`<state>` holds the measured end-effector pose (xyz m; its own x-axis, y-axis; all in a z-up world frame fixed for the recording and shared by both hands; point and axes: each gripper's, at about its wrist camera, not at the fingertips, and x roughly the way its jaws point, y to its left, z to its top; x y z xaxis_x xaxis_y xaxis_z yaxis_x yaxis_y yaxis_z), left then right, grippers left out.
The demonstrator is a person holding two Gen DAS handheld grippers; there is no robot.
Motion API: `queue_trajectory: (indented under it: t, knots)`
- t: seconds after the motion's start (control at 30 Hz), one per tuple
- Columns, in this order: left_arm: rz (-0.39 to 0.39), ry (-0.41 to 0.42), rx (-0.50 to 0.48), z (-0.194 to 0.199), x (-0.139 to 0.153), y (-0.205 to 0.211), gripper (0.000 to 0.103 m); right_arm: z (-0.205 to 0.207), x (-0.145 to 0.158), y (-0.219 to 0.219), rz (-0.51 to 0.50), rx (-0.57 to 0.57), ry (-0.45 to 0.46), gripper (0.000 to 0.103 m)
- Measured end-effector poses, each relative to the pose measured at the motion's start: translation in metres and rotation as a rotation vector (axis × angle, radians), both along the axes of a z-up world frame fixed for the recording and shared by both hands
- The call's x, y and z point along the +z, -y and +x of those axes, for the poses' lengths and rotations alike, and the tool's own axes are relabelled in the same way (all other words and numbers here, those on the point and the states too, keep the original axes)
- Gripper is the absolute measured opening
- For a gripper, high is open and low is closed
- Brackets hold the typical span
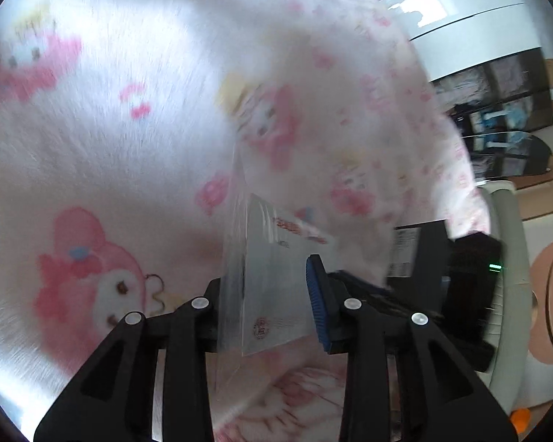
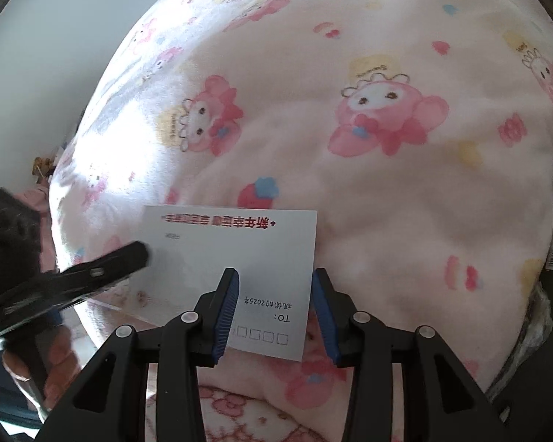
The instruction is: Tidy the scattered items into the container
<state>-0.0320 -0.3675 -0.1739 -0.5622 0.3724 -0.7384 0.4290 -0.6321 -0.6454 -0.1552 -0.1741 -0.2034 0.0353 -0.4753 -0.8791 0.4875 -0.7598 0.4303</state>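
A pink-and-white fleece blanket, printed with cartoon rabbit figures, fills most of both views; in the left wrist view it is smeared by motion blur. A white postcard, printed with red characters along its upper edge and "TO:" with a row of small boxes near its lower edge, is seen at lower centre of the right wrist view, lying over the blanket. In the left wrist view the same card is seen nearly edge-on at lower centre, inside a clear sleeve.

The left gripper is seen with the card between its fingers; whether the pads press on it cannot be told, as the left pad is hidden behind the sleeve. In the right wrist view its black finger lies across the card's left edge.

The right gripper is held open, its blue pads straddling the card's lower right corner; the right pad stands clear of the card's edge.

The container cannot be identified in either view.
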Motion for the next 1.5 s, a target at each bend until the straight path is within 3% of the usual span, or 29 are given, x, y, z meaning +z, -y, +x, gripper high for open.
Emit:
queue_trajectory:
  t: [0.13, 0.23, 0.33, 0.47, 0.7, 0.87, 0.93, 1.0, 1.1, 1.17, 1.3, 1.37, 1.47, 1.5]
  knots:
    - [-0.056, -0.068, -0.019, -0.001, 0.049, -0.005, 0.032, 0.007, 0.011, 0.018, -0.086, 0.045, 0.032, 0.037]
    - [-0.062, -0.111, -0.087, -0.015, 0.071, -0.024, 0.032, 0.010, 0.020, 0.019, -0.150, 0.059, 0.041, 0.037]
    - [-0.116, -0.092, -0.138, -0.033, 0.070, -0.047, 0.032, 0.008, 0.019, 0.007, -0.095, 0.001, 0.005, 0.037]
    - [-0.031, -0.081, -0.203, -0.055, 0.053, -0.070, 0.032, 0.003, 0.029, -0.034, -0.064, -0.098, -0.038, 0.038]
    - [0.007, -0.109, -0.279, -0.073, 0.055, -0.101, 0.042, -0.008, 0.066, -0.098, -0.075, -0.223, -0.102, 0.038]
    - [0.047, -0.168, -0.250, -0.059, 0.064, -0.086, 0.055, -0.011, 0.069, -0.108, -0.093, -0.236, -0.107, 0.038]
    - [0.059, -0.180, -0.213, -0.050, 0.061, -0.072, 0.055, -0.016, 0.055, -0.094, -0.105, -0.241, -0.096, 0.038]
    - [0.002, -0.134, -0.164, -0.044, 0.052, -0.059, 0.055, -0.013, 0.055, -0.094, -0.102, -0.230, -0.100, 0.038]
    - [-0.109, 0.044, -0.094, -0.042, 0.017, -0.042, 0.051, -0.011, 0.056, -0.089, -0.035, -0.213, -0.144, 0.038]
    - [-0.097, 0.120, -0.075, -0.041, -0.007, -0.033, 0.046, -0.007, 0.059, -0.081, 0.042, -0.217, -0.215, 0.038]
    - [-0.027, 0.138, -0.080, -0.037, -0.030, -0.028, 0.046, 0.000, 0.075, -0.080, 0.114, -0.274, -0.371, 0.040]
    - [-0.016, 0.146, -0.081, -0.039, -0.037, -0.028, 0.046, -0.001, 0.079, -0.075, 0.126, -0.243, -0.426, 0.049]
    - [-0.041, 0.164, -0.083, -0.046, -0.042, -0.030, 0.046, -0.011, 0.057, -0.064, 0.138, -0.185, -0.316, 0.050]
    - [-0.043, 0.160, -0.088, -0.048, -0.043, -0.032, 0.046, -0.011, 0.054, -0.059, 0.166, -0.179, -0.333, 0.050]
